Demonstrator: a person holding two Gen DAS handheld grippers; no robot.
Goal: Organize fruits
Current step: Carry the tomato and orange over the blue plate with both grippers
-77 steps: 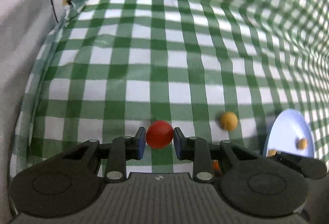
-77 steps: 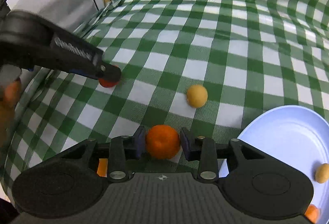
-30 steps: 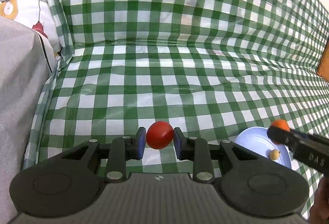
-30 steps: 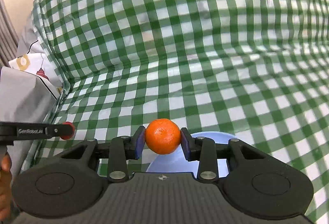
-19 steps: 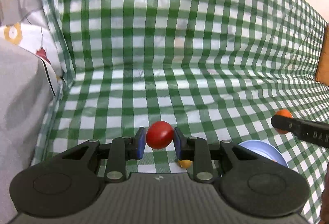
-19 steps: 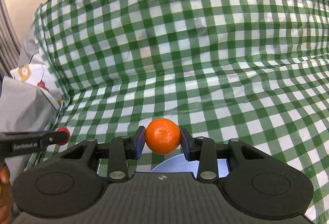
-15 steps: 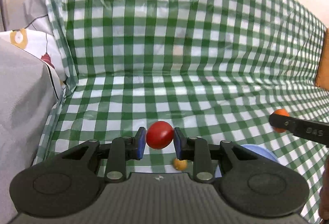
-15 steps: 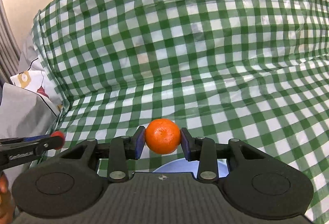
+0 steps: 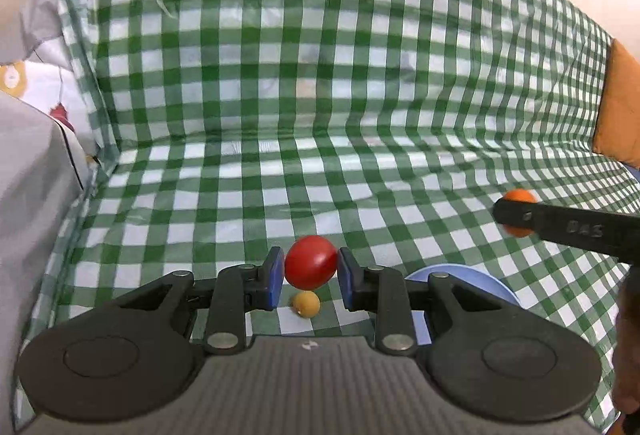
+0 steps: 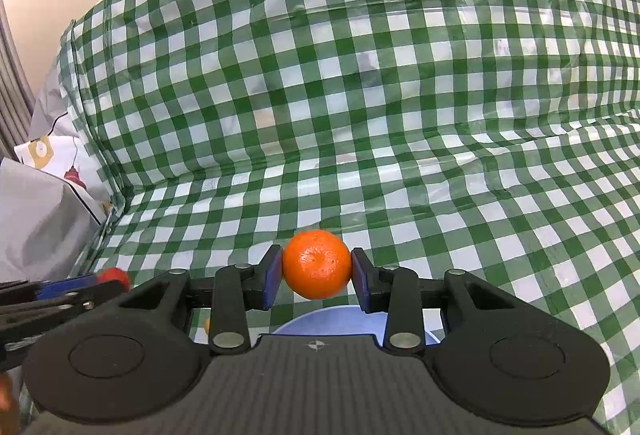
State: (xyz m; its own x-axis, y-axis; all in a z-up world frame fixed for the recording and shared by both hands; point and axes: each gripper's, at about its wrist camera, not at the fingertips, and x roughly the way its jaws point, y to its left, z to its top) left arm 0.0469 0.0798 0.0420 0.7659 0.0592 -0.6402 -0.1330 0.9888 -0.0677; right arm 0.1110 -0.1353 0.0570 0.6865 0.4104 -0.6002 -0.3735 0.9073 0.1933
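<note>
My left gripper is shut on a red tomato and holds it in the air above the checked cloth. My right gripper is shut on an orange mandarin, held above the light blue plate. In the left wrist view the plate lies low right, partly hidden by my fingers, and the right gripper with the mandarin hangs above it. A small yellow fruit lies on the cloth below the tomato. The left gripper and tomato show at the left of the right wrist view.
A green and white checked cloth covers the seat and rises up the back. A grey cushion and patterned fabric stand at the left. An orange cushion is at the far right. A bit of another small fruit shows beside the plate.
Both grippers have risen well above the cloth with their fruits still held. The views now take in more of the cloth's upright back, and the plate has dropped lower in both.
</note>
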